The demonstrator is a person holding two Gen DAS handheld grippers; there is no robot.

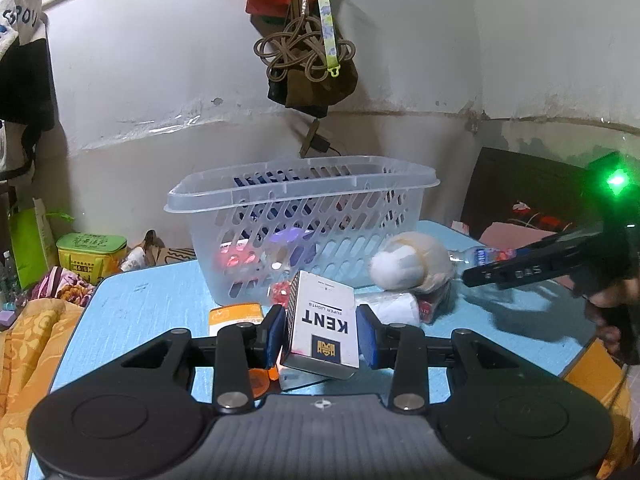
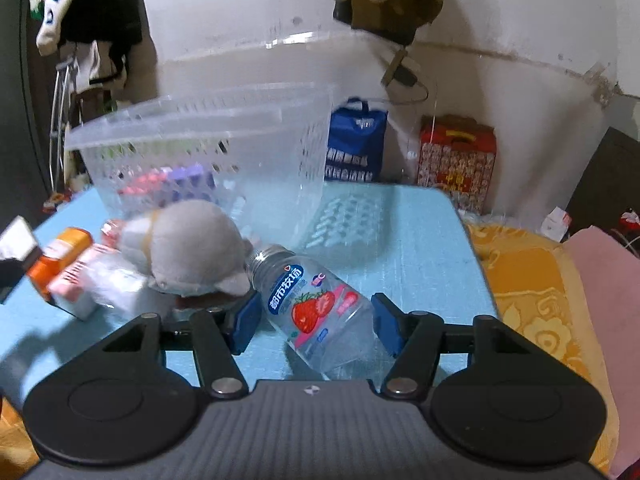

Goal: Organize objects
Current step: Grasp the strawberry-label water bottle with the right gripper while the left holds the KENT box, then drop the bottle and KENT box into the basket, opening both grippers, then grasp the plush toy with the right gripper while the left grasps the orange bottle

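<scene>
My left gripper (image 1: 322, 336) is shut on a white KENT cigarette pack (image 1: 322, 322) and holds it above the blue table (image 1: 132, 312), in front of the clear plastic basket (image 1: 296, 216). My right gripper (image 2: 316, 320) is open around a clear strawberry-label bottle (image 2: 316, 308) that lies on the table (image 2: 420, 240); its pads (image 2: 246, 320) stand a little apart from the bottle. A grey plush toy (image 2: 188, 248) lies left of the bottle, also seen in the left wrist view (image 1: 408, 264). The basket (image 2: 200, 148) holds several small items.
An orange box (image 1: 236, 316) and a white packet (image 1: 392, 306) lie in front of the basket. Orange and pink boxes (image 2: 68, 268) lie left of the plush. A yellow blanket (image 2: 532, 280) is right of the table. Bags (image 2: 356, 140) stand by the wall.
</scene>
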